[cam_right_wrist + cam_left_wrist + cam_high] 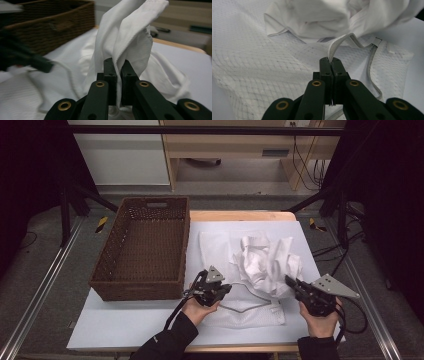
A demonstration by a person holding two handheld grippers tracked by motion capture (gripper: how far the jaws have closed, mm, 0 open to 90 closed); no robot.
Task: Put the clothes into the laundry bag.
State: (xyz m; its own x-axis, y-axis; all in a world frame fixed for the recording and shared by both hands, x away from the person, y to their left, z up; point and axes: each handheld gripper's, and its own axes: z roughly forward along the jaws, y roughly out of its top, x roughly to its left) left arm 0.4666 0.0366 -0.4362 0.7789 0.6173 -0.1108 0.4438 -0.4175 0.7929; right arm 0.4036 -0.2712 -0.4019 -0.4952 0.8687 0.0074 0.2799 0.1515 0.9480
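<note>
Now the left hand-held gripper [331, 62] is clamped on the mesh bag's [250, 312] rim – the right hand-held gripper [118, 65] pinches the white cloth [267, 262] on the desk [125, 322]. Next, likely: stuffing cloth into the opened bag.

My right gripper [119, 62] had its jaws pinched tight on a fold of white cloth [130, 32] — the fabric stood up in a peak above them. Behind, left, sat the wicker basket [50, 27] — my other gripper [25, 58] blurred before it.
</note>
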